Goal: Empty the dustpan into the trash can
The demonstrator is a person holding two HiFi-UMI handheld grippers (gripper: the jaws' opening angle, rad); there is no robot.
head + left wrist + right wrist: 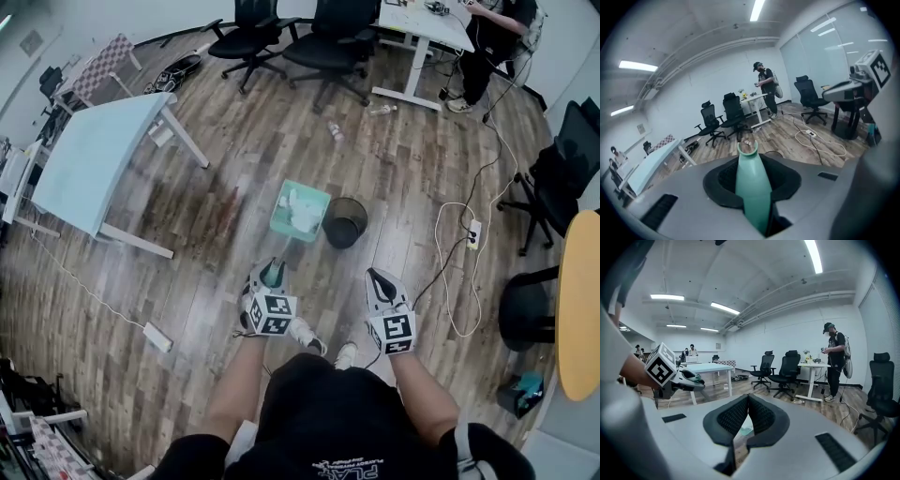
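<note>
head view | left hand-held gripper (273,272) pinching dustpan handle (752,187) | pan (300,211) ahead, beside trash can (345,222) | right hand-held gripper (378,278) pressed together

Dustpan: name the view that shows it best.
Head view: the dustpan shows whole beside the trash can. Left gripper view shows only its handle in the left gripper; right gripper view, a teal sliver past the jaws.

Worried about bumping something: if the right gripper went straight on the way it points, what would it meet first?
Likely nothing close. The right gripper aims over the round black trash can, towards the black office chairs far across the wooden floor; depth is unclear.
</note>
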